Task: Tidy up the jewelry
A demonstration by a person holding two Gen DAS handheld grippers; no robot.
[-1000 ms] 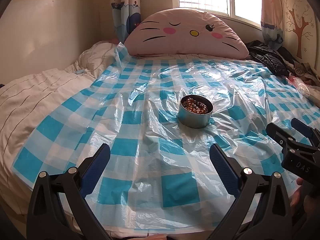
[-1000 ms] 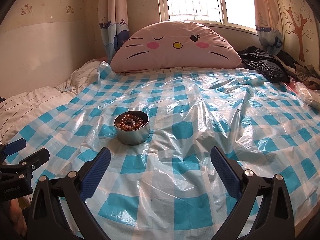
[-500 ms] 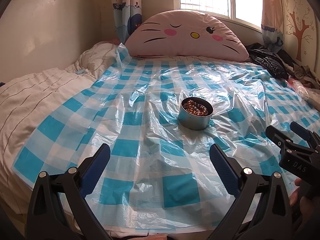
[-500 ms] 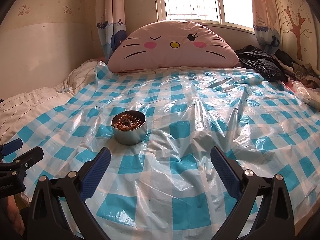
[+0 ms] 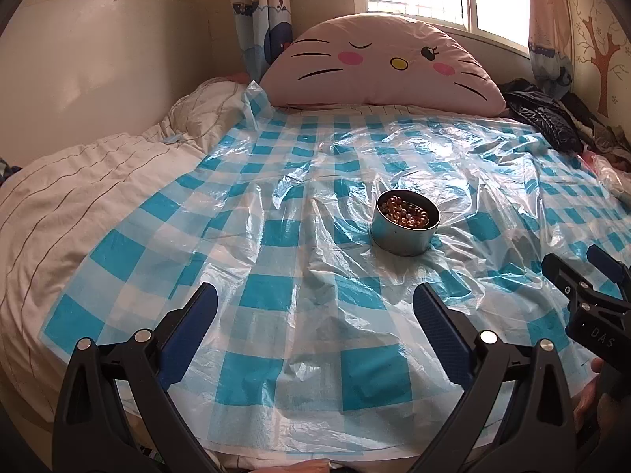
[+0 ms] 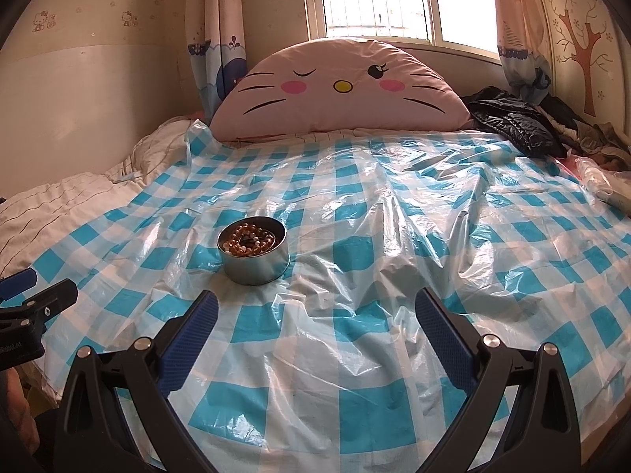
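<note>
Left wrist | tin [image 5: 405, 222] ahead of right finger | fingers [image 5: 437, 323] apart

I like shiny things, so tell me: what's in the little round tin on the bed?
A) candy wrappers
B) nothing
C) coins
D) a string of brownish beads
D: the open tin on the checked sheet holds a coil of brownish beads, seen also in the left view.
</note>
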